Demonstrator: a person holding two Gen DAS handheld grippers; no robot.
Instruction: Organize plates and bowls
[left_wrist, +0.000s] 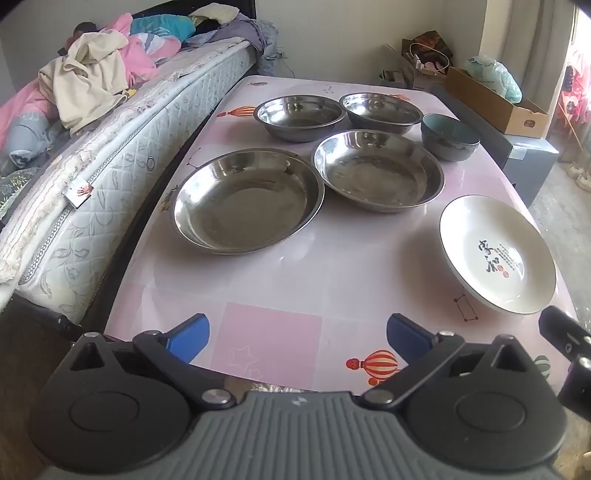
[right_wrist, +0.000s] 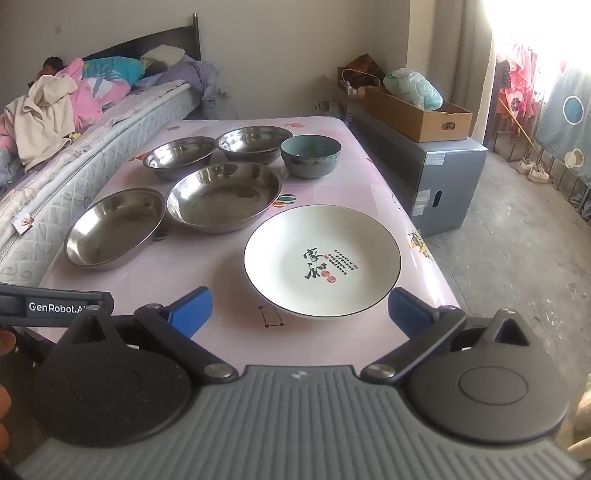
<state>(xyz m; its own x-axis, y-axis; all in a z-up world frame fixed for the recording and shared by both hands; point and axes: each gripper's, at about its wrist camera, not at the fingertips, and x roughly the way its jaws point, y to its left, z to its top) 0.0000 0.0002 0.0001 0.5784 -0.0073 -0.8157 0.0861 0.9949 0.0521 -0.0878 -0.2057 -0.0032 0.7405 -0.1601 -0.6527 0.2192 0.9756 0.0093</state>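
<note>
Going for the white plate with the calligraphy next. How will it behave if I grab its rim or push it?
The white plate looks like glazed ceramic, so probably stiff, fairly heavy and breakable. Its glossy rim may slip between the pads. The table cover looks smooth and shiny, and the plate sits near the edge, so a push would likely slide it easily, maybe off.

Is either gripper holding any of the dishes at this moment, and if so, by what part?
Nothing is held. The left gripper and right gripper both stand open over the table's near edge, with no dish between their pads.
</note>
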